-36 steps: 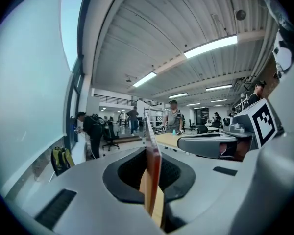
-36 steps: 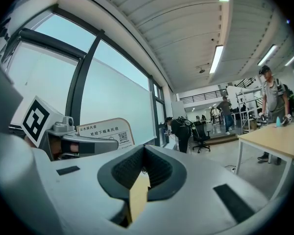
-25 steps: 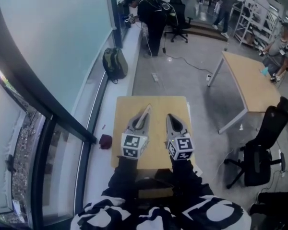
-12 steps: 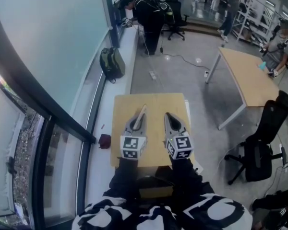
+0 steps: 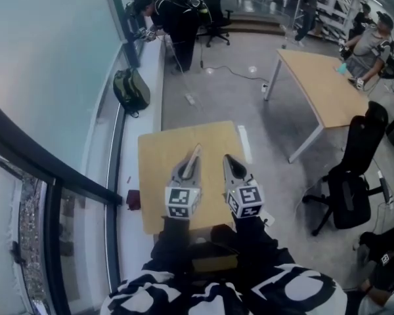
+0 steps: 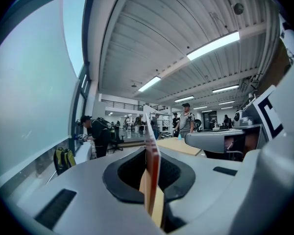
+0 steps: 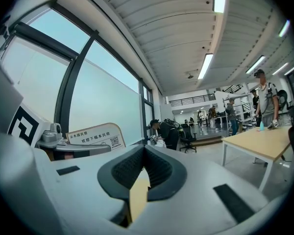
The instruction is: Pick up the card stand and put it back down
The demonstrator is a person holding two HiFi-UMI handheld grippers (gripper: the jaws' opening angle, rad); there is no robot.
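Note:
The card stand [image 5: 197, 153] is a thin pale card on a base, held upright in my left gripper [image 5: 188, 170] above the small wooden table [image 5: 157, 169]. In the left gripper view the card stand [image 6: 151, 160] shows edge-on, and the left gripper [image 6: 150, 199] is shut on it. From the right gripper view the card stand's [image 7: 95, 137] printed face with a QR code is visible at the left. My right gripper [image 5: 231, 161] hovers just beside the left one. The right gripper [image 7: 144, 151] is shut with nothing between its pads.
A larger wooden table [image 5: 318, 87] stands at the back right with a black office chair [image 5: 351, 176] near it. A green backpack [image 5: 131, 90] leans by the window ledge. A small dark red object [image 5: 132, 199] lies on the ledge. People stand at the far end.
The head view has swung, so the table and room sit further left in the picture. Both grippers keep the same stance, and the card stand stays in the left one.

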